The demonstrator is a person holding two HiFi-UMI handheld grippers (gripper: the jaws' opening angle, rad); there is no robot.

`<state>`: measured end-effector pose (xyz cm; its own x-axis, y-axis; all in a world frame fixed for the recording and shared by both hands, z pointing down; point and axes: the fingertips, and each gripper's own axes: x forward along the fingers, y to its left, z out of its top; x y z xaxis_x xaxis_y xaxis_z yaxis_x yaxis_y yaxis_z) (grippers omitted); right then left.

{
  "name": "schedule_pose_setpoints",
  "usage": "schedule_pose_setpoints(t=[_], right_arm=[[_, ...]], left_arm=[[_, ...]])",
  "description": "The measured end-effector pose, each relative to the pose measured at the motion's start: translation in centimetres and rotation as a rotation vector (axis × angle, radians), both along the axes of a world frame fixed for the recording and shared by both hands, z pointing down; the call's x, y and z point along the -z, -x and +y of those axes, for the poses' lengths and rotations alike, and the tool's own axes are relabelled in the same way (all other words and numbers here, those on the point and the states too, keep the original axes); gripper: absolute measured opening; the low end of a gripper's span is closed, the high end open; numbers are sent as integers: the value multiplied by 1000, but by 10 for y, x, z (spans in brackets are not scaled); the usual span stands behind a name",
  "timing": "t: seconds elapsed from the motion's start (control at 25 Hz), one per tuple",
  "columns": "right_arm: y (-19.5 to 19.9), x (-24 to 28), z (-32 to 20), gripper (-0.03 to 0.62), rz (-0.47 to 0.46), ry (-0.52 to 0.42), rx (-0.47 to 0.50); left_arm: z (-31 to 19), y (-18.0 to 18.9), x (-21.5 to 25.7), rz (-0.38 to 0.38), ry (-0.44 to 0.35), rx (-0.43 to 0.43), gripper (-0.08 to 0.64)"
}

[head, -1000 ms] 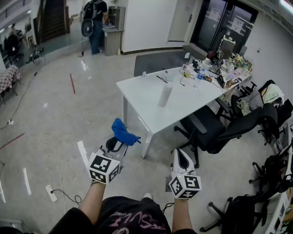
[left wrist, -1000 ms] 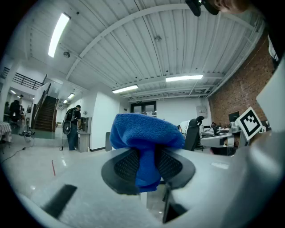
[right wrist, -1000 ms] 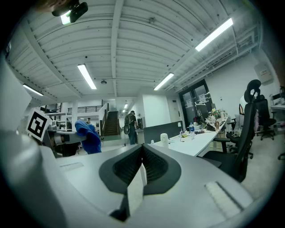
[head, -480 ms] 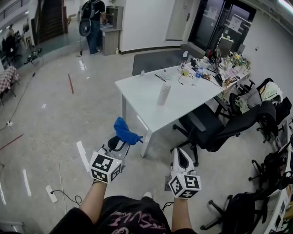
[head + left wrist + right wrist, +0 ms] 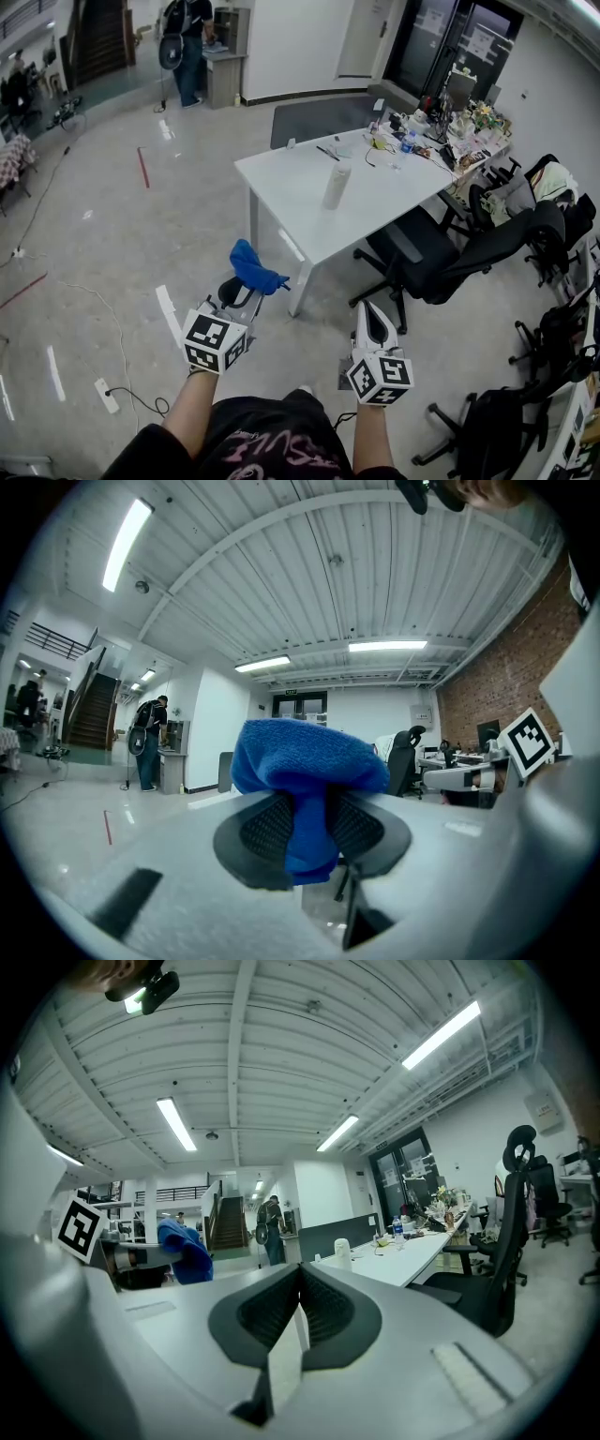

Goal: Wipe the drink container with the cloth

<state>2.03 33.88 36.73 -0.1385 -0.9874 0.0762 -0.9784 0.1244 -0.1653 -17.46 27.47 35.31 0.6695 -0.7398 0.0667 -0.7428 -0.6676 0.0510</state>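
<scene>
- Holding steady: left gripper [image 5: 244,292] stays clamped on cloth [image 5: 254,268]; right gripper [image 5: 372,317] shut, empty.
- Container [image 5: 337,185] on table [image 5: 281,183] remains well apart; wiping not begun.

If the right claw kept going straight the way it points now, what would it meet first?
Probably the near end of the white table, with the drink container standing just right of that line; nothing nearer shows, but depth is unclear.

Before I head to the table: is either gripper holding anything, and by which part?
The left gripper is shut on the blue terry cloth, pinching a lower fold; the bunched rest sits above the jaws. The right gripper is shut and empty.
</scene>
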Motion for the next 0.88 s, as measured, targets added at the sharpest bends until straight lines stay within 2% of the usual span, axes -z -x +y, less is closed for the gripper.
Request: schedule_pose_setpoints(t=[0.88], right_arm=[[-4, 1, -42, -2, -1, -36, 2]], left_arm=[[-36, -7, -6, -43, -16, -19, 98]])
